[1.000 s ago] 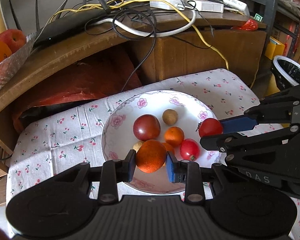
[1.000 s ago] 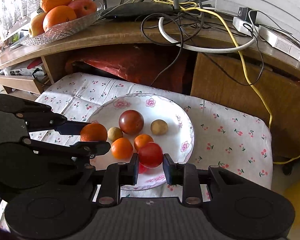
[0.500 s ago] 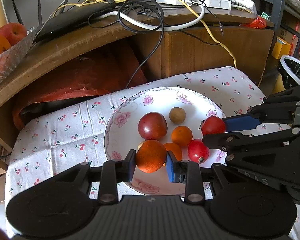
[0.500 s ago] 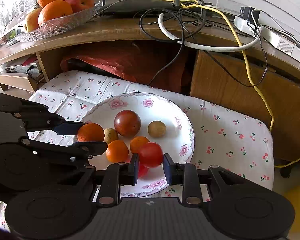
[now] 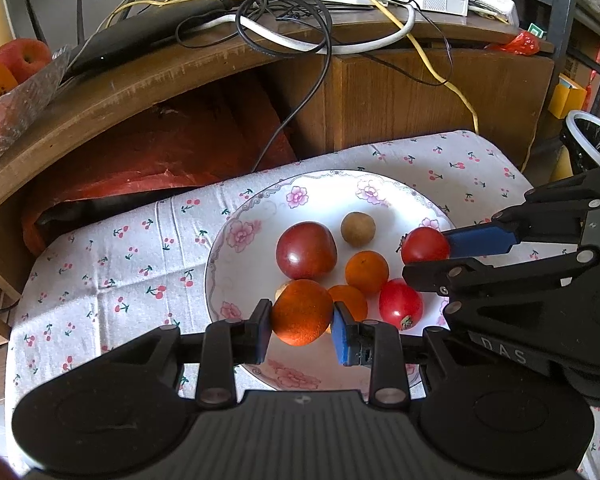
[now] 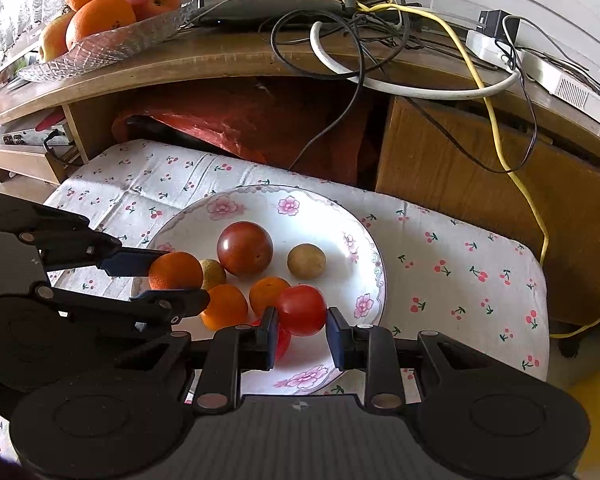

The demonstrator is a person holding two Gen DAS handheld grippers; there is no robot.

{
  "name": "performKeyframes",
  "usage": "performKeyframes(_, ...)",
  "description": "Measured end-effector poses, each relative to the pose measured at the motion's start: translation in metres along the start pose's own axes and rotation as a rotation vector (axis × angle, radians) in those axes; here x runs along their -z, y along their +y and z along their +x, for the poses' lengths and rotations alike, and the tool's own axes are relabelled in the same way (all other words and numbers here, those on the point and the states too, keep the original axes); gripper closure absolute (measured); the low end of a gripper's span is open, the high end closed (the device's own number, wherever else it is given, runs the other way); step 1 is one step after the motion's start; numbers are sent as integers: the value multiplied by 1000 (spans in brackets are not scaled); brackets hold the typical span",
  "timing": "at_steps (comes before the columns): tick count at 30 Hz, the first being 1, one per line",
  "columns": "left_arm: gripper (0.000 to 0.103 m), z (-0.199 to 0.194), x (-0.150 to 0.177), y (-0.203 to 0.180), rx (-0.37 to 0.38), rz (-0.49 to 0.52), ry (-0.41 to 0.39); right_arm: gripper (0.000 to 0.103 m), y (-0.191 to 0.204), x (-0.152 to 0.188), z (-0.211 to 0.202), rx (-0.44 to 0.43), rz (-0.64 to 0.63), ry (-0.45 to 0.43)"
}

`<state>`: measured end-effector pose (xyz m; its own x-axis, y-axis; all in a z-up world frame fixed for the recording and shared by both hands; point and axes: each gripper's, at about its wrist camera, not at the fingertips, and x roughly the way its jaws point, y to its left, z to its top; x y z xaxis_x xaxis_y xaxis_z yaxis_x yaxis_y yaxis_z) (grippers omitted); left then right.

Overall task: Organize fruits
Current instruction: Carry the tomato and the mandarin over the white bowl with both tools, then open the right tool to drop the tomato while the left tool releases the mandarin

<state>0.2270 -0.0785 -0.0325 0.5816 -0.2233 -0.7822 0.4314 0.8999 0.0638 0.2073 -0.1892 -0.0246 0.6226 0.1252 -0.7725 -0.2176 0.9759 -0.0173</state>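
A white flowered plate (image 5: 260, 216) (image 6: 340, 220) sits on a cherry-print cloth. My left gripper (image 5: 301, 322) (image 6: 162, 276) is shut on an orange (image 5: 302, 312) (image 6: 175, 270) held over the plate's near left part. My right gripper (image 6: 300, 330) (image 5: 428, 256) is shut on a red tomato (image 6: 301, 309) (image 5: 425, 245) over the plate's right side. On the plate lie a dark red tomato (image 5: 306, 251) (image 6: 245, 248), a small brown fruit (image 5: 357, 229) (image 6: 306, 261), two small oranges (image 5: 367, 273) (image 6: 225, 306), another red tomato (image 5: 401, 305) and a partly hidden yellowish fruit (image 6: 213, 273).
Behind the cloth stands a wooden desk (image 6: 240, 60) with tangled cables (image 6: 360, 32), a black router (image 5: 140, 36) and white boxes (image 6: 560, 76). A glass bowl (image 6: 112, 46) of oranges and apples sits on its left end. A red bag (image 5: 160, 140) lies under the desk. A bin (image 5: 592, 140) stands at right.
Both grippers have drawn slightly back and up with their fruit still held; the plate and its fruit look a little farther ahead in both views. The fruit on the plate has not moved.
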Motion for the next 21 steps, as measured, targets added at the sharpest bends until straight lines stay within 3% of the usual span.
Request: performKeyframes(21, 64, 1, 0, 0, -7, -12, -13, 77, 0, 0, 6, 17, 15, 9)
